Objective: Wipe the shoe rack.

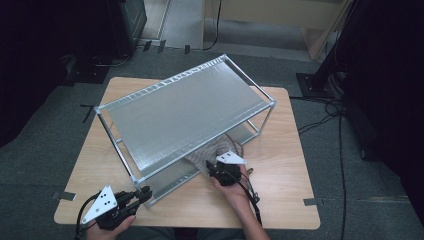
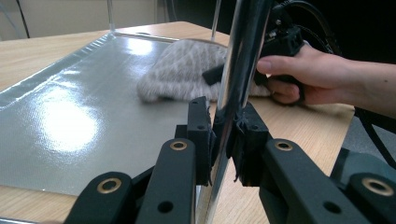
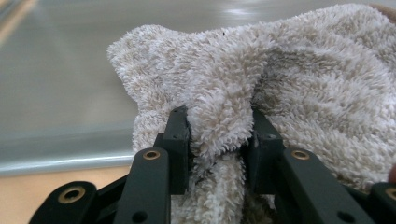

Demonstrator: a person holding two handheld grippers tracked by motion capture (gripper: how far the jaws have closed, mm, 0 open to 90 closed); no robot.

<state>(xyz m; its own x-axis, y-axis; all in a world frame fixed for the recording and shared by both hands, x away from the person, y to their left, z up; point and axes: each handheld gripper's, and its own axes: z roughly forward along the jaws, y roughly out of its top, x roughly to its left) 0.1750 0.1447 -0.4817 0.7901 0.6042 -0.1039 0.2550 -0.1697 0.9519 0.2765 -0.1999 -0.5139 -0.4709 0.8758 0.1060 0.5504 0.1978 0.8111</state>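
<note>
A silver two-tier wire rack (image 1: 185,110) stands slantwise on the wooden table (image 1: 285,195). My left gripper (image 1: 142,194) (image 2: 224,121) is shut on the rack's chrome corner post (image 2: 238,70) at the near left corner. A beige terry towel (image 1: 210,152) (image 2: 182,70) (image 3: 303,84) lies bunched on the lower shelf (image 2: 70,121) (image 3: 60,70) near its front edge. My right gripper (image 1: 216,167) (image 3: 219,126) is shut on a raised fold of the towel, with pile bulging between the pads. The left gripper view shows the person's hand (image 2: 317,74) holding that gripper beside the towel.
The upper shelf covers most of the lower one in the high view. Bare tabletop runs along the front and right of the rack. Cables (image 1: 325,110) trail over the grey floor to the right, near dark stands (image 1: 312,80).
</note>
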